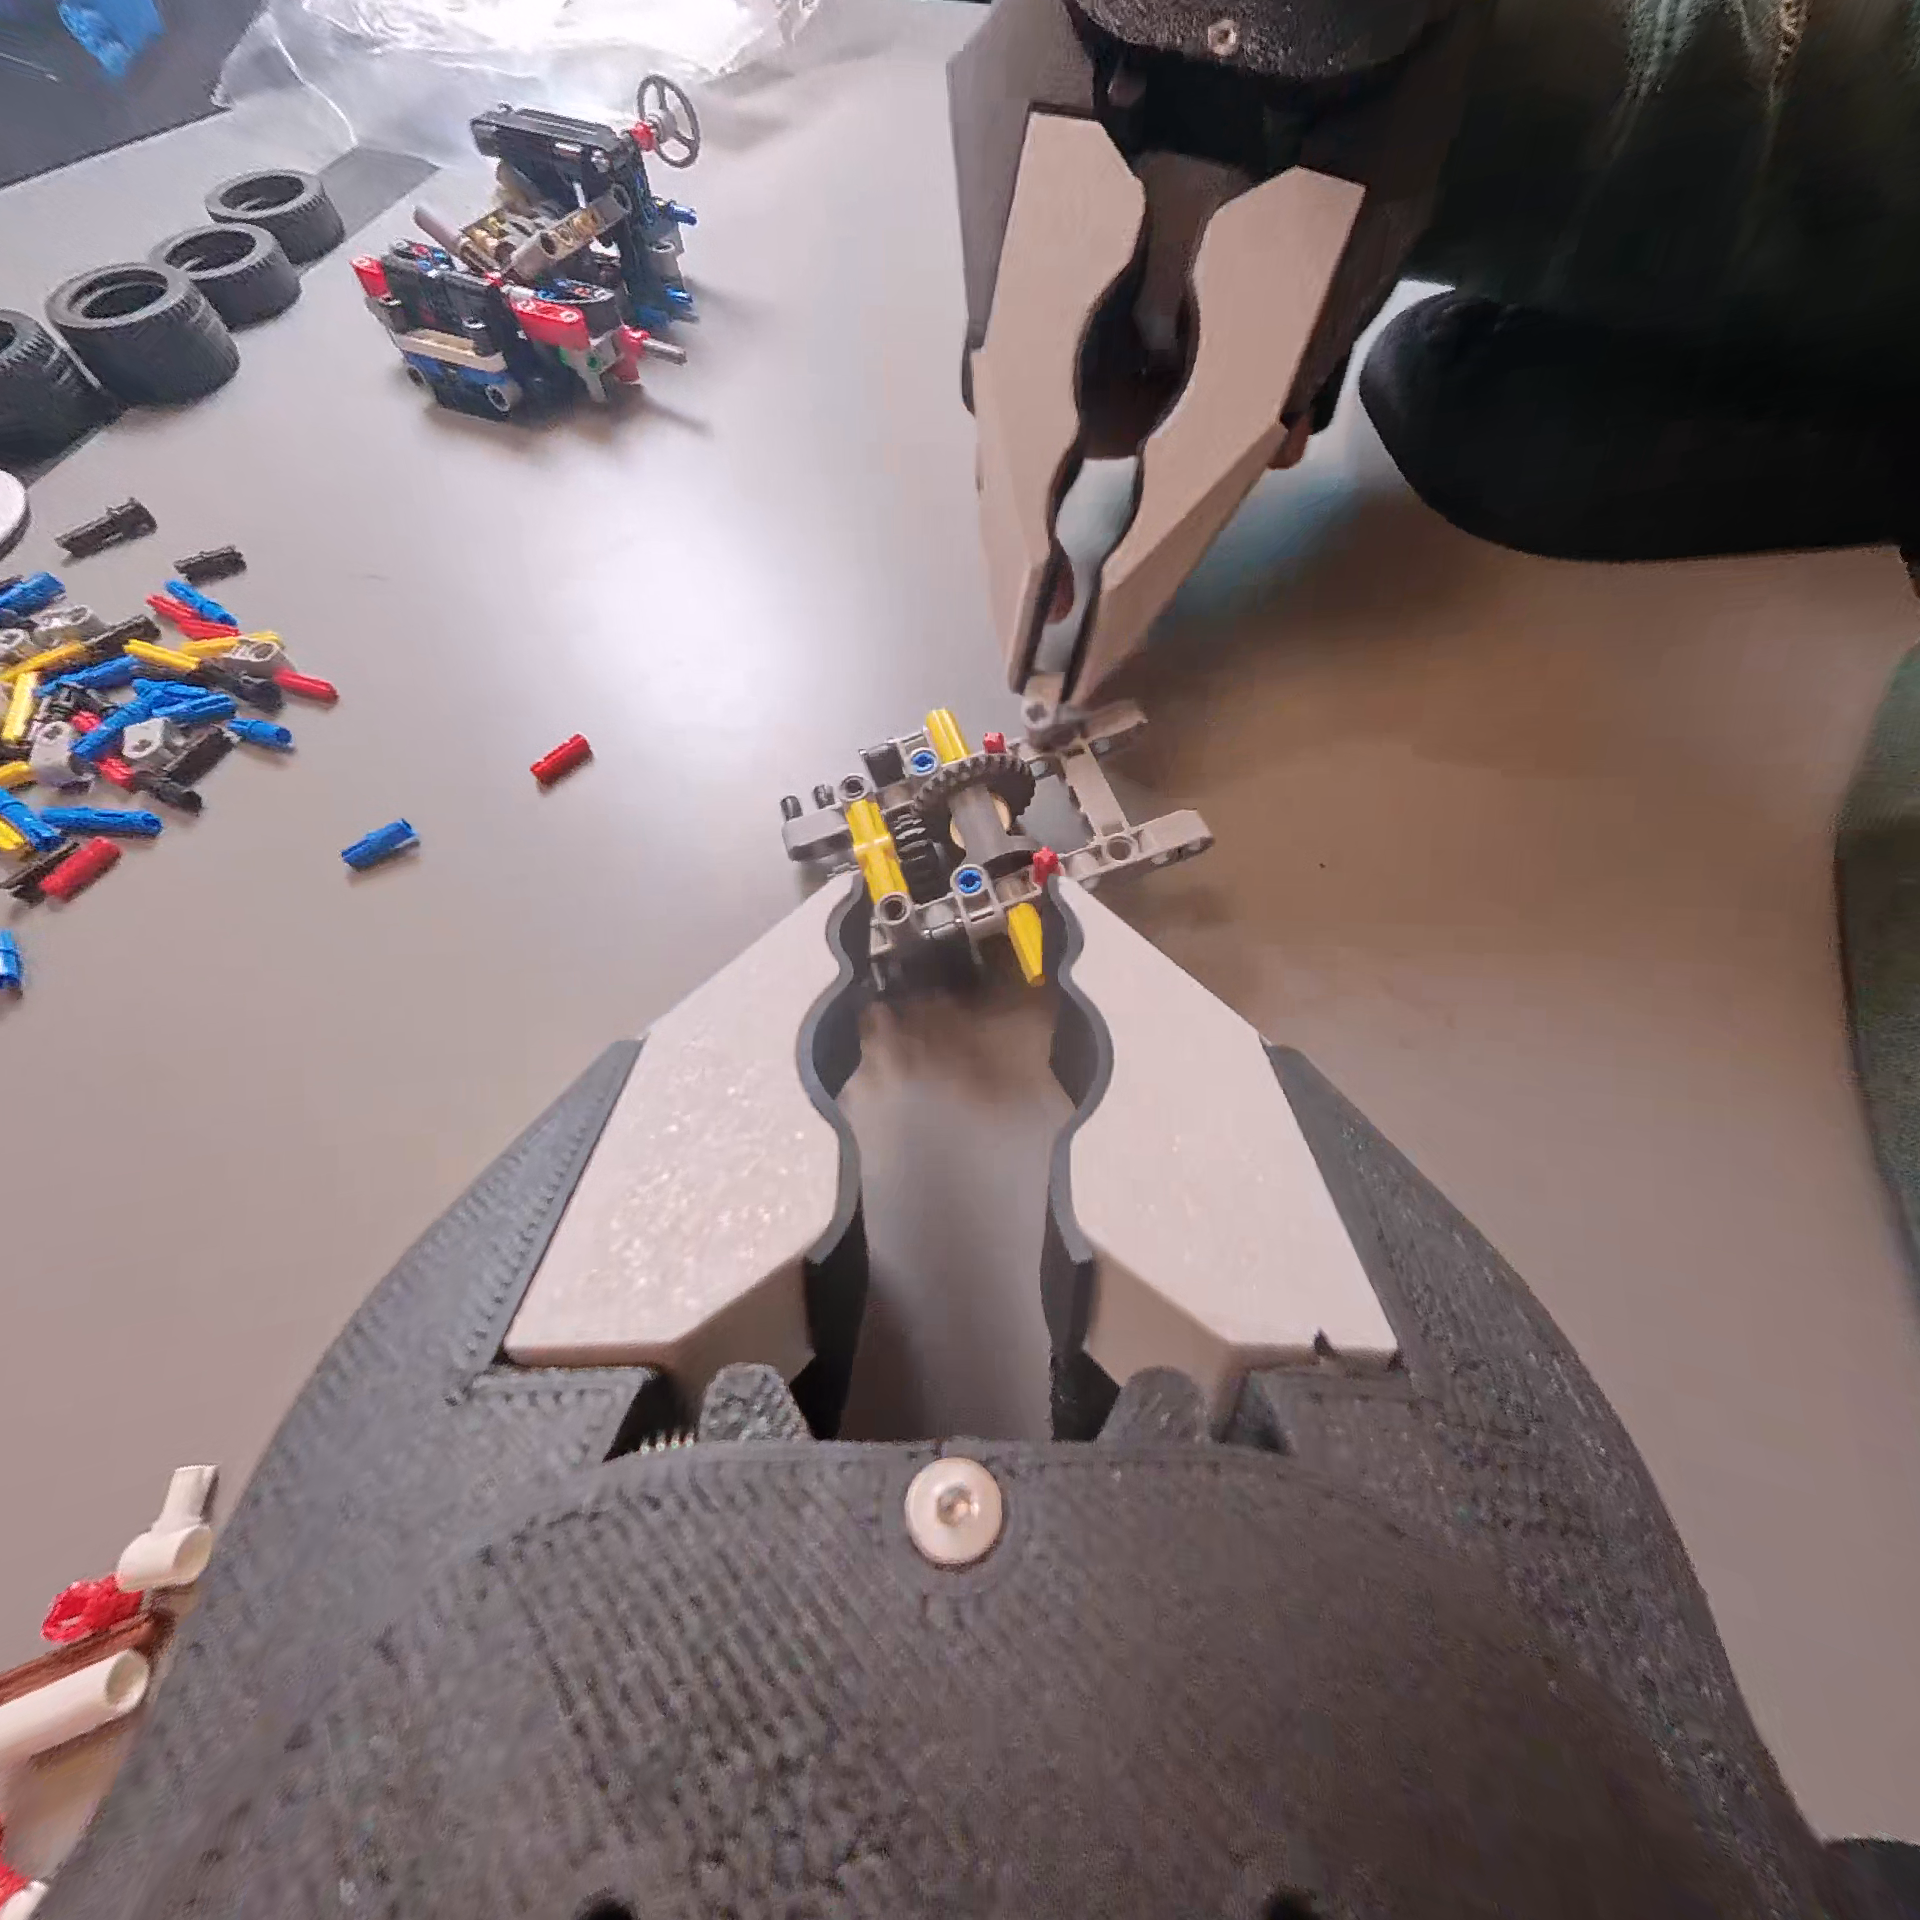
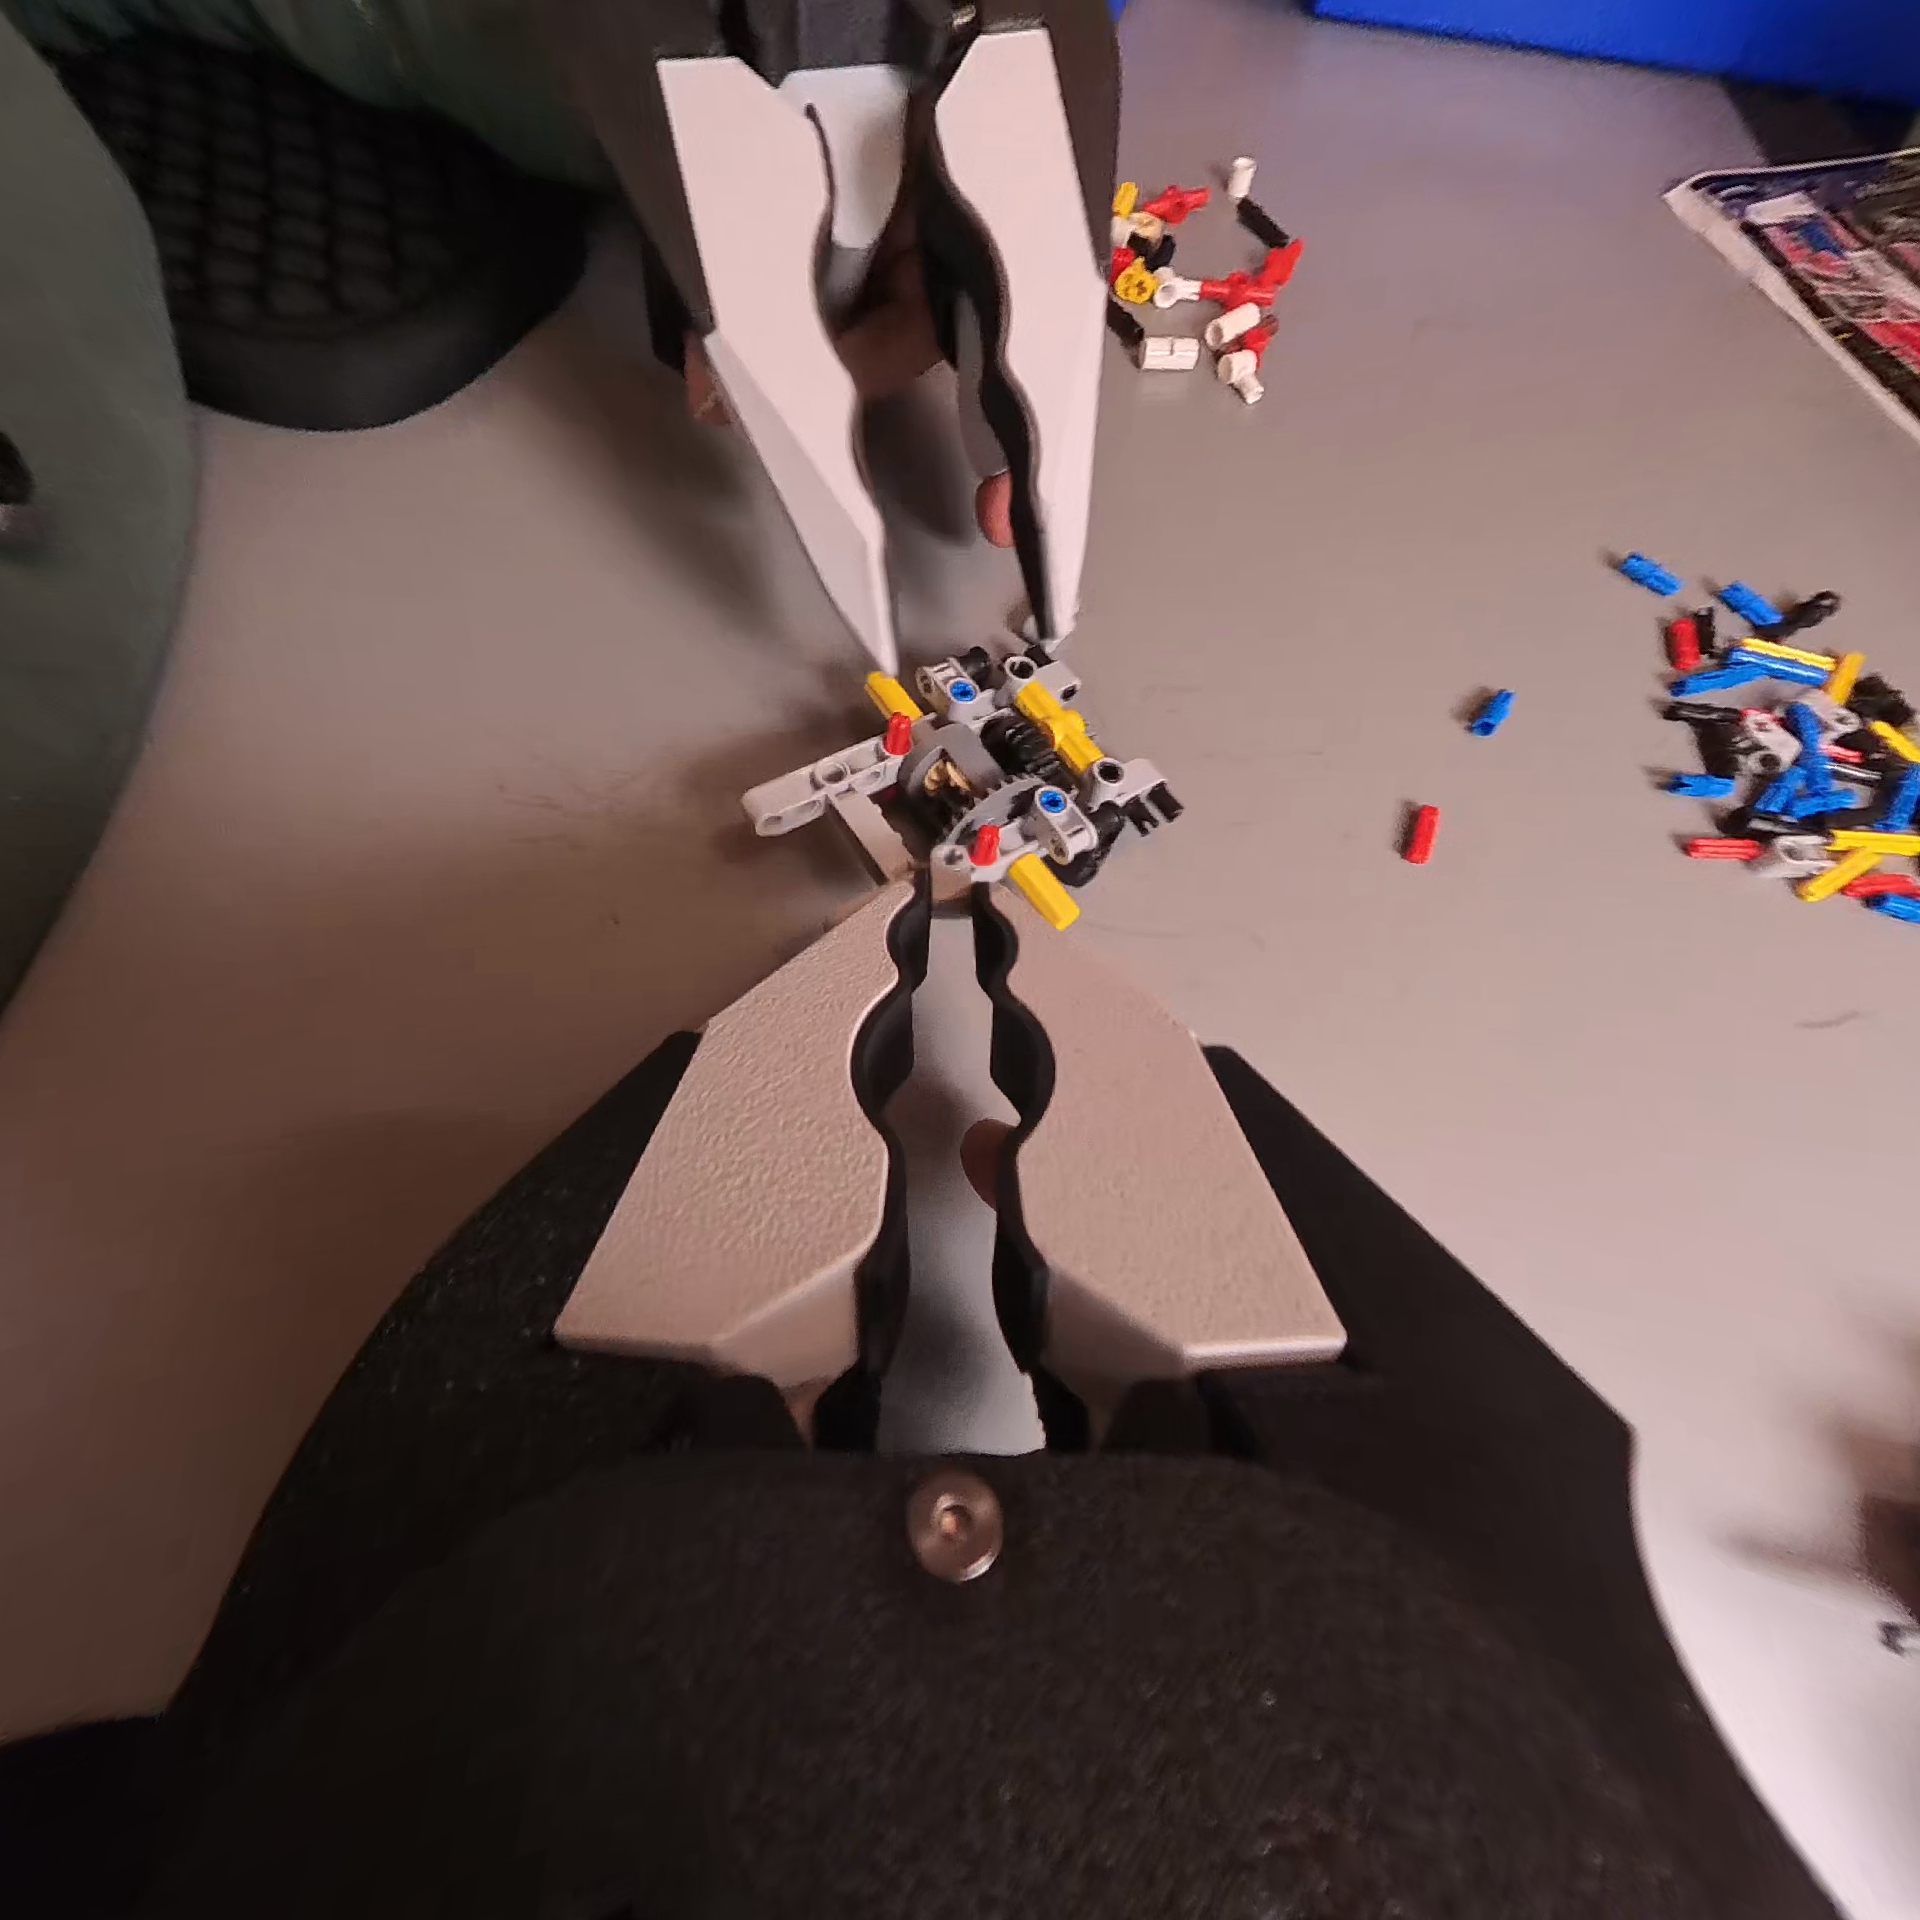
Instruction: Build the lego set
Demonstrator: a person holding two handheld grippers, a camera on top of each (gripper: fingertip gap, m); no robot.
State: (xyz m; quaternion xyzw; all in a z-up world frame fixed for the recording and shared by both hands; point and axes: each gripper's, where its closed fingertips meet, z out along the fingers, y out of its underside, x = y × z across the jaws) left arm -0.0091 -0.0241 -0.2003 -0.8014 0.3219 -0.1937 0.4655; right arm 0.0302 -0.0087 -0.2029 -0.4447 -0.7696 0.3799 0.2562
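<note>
The left gripper (image 1: pixel 951 914) sits low over the worktop (image 1: pixel 540 1039) with its fingers spread wide enough to bracket the near end of the gear sub-assembly (image 1: pixel 971 831). Both tips touch or stand just beside the grey frame; whether they press on it cannot be told. The sub-assembly lies flat on the worktop, roughly mid-surface, and carries a dark bevel gear (image 1: pixel 971 784), yellow axles and blue pins.

At its far corner, the right gripper (image 1: pixel 1049 691) comes down steeply. Its fingers are drawn nearly together, with a narrow gap visible in the right wrist view. The tips pinch a small light-grey connector (image 1: pixel 1042 715) at the end of the grey frame beam (image 1: pixel 1101 800). Judged from this, the step in hand is seating that connector while the other gripper steadies the frame.

Progress is judged as partial. Toward the far left of the worktop stands a larger chassis module (image 1: pixel 540 301) with a steering wheel (image 1: pixel 670 120), apparently complete as a unit. Beside it, four black tyres (image 1: pixel 145 322) lie unmounted. Along the left edge, a heap of loose pins (image 1: pixel 125 707) in blue, red, yellow and black remains. Single strays, a red pin (image 1: pixel 561 756) and a blue pin (image 1: pixel 380 844), lie between the heap and the sub-assembly. The instruction booklet (image 2: pixel 1839 270) lies at one worktop edge. Joining the two modules and fitting the tyres are still to be done.
</note>
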